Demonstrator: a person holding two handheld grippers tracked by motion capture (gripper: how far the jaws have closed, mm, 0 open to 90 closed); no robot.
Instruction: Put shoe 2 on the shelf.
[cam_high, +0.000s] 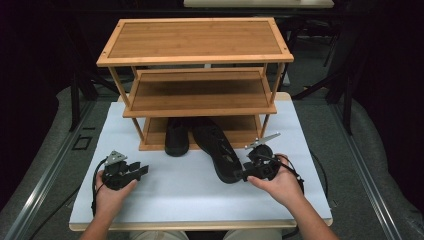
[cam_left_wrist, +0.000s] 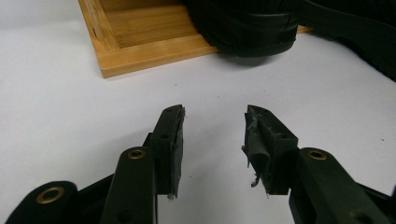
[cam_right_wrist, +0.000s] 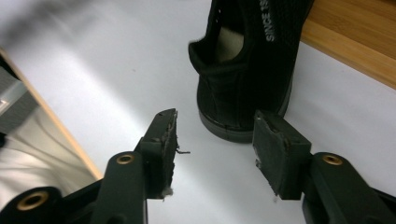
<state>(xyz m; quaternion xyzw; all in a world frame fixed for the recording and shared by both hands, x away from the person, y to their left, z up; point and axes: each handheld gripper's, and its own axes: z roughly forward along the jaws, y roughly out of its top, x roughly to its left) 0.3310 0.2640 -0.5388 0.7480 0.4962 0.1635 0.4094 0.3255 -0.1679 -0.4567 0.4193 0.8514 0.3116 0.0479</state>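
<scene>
A bamboo shoe rack (cam_high: 195, 55) with three tiers stands at the back of the white table (cam_high: 165, 200). One black shoe (cam_high: 176, 137) sits on the bottom tier with its heel sticking out over the front. A second black shoe (cam_high: 217, 150) lies at a slant on the table, toe under the rack and heel towards me. My right gripper (cam_high: 241, 175) is open just behind that heel; in the right gripper view the shoe (cam_right_wrist: 247, 60) stands right in front of my right gripper (cam_right_wrist: 215, 119), its pads clear of it. My left gripper (cam_high: 142, 170) rests open and empty at the front left, and in its own view my left gripper (cam_left_wrist: 214, 116) faces the rack's corner (cam_left_wrist: 140, 46) and the first shoe's heel (cam_left_wrist: 247, 23).
The rack's top and middle tiers (cam_high: 200, 95) hold nothing. The table's near edge (cam_right_wrist: 51, 126) runs close beside the right gripper. Cables trail from both grippers over the front of the table. A dark floor and metal rails surround the table.
</scene>
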